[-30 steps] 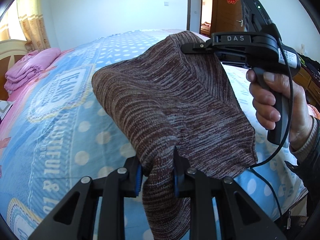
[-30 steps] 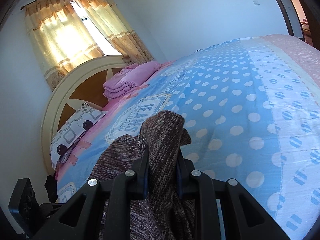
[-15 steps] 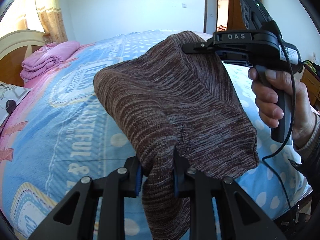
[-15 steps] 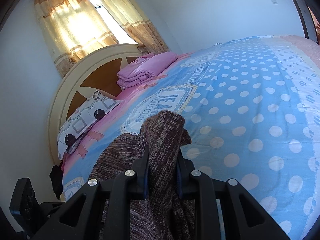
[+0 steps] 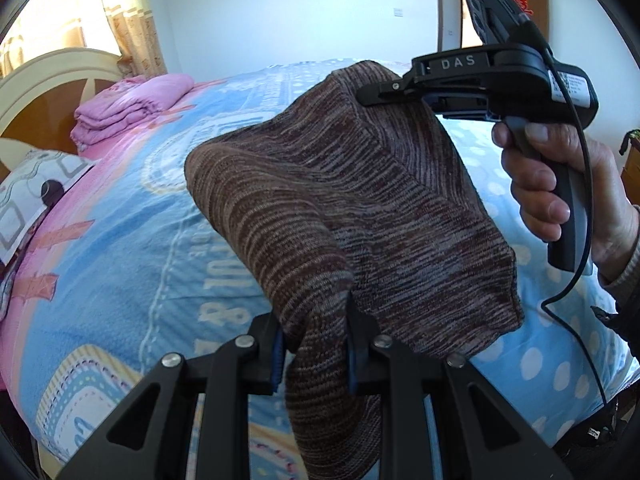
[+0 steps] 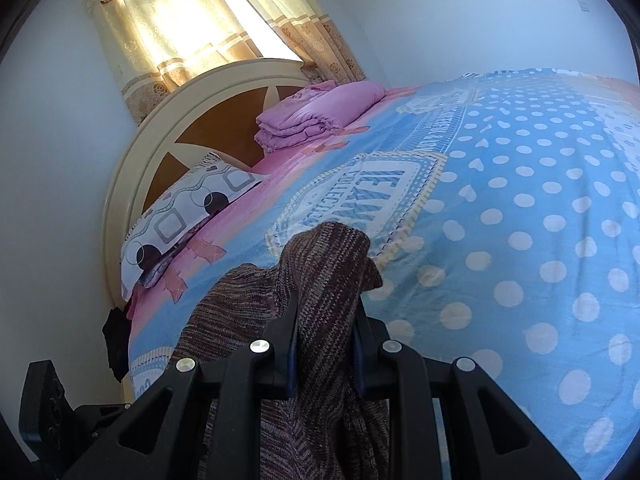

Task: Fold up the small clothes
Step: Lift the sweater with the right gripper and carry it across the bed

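While the brown knit garment (image 5: 360,216) hung in the air above the bed (image 5: 120,264), my left gripper (image 5: 314,354) was clamped on one corner and my right gripper (image 6: 326,354) on another. No fold was laid; laying flat and folding remained.

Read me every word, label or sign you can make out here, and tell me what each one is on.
"DAS": on the right gripper, along its black top bar.
"JEANS COLLECTION": on the bedspread, inside the printed badge; the first word is only partly clear.
"& BLUE": on the bedspread in the left wrist view, partly hidden by the brown sweater.
White sticker on the right gripper: too small to read.
Red sign on the door: blurred.
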